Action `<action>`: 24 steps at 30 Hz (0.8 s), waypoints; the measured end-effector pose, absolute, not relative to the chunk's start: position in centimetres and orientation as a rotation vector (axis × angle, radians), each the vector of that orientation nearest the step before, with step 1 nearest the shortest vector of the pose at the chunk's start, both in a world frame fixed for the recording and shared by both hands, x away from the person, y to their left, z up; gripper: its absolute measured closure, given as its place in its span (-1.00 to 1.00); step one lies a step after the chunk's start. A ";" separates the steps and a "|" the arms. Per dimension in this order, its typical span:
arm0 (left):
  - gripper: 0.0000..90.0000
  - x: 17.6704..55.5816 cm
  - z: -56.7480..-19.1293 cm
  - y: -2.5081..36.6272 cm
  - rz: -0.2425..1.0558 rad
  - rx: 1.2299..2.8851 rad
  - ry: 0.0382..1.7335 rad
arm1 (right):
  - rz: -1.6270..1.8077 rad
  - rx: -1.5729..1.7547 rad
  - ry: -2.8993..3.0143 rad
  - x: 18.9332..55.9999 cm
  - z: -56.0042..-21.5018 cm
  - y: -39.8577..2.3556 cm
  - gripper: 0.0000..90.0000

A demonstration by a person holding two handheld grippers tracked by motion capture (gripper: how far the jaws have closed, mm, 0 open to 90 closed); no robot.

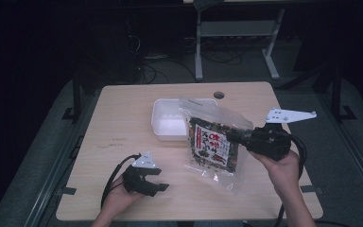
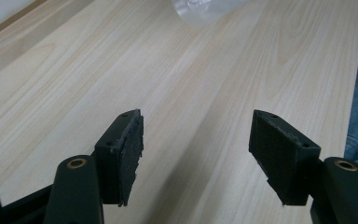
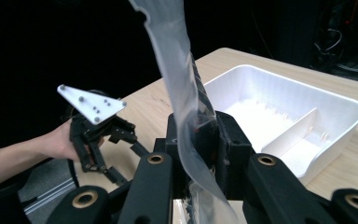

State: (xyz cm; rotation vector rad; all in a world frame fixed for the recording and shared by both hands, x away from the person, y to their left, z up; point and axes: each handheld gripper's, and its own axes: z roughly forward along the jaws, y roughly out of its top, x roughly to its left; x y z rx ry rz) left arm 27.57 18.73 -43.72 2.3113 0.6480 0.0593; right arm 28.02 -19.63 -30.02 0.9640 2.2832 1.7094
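My right tool (image 1: 230, 137) pinched the snack bag (image 1: 213, 146) tight, white tray (image 1: 160, 124) at its 10 o'clock, left tool (image 1: 157, 181) wide open, empty, over the desk (image 1: 123, 123)

Bare table (image 1: 123, 127) lies left of the white tray (image 1: 163, 124); the hanging bag (image 1: 212, 142) blocks its right.

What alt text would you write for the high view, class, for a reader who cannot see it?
The right claw grips a clear bag of dark snacks, holding it up over a wooden table beside a white tray. The left claw rests open near the table's front edge, holding nothing.
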 end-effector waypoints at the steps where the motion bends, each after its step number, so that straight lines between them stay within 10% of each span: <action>1: -0.25 27.5 -43.7 18.9 0.071 2.316 0.653 | 1.710 0.967 2.278 28.1 -29.9 -19.6 0.71; 24: -0.40 26.7 -43.8 20.3 0.152 2.339 0.706 | 1.696 0.980 2.159 30.9 -28.0 -18.0 0.71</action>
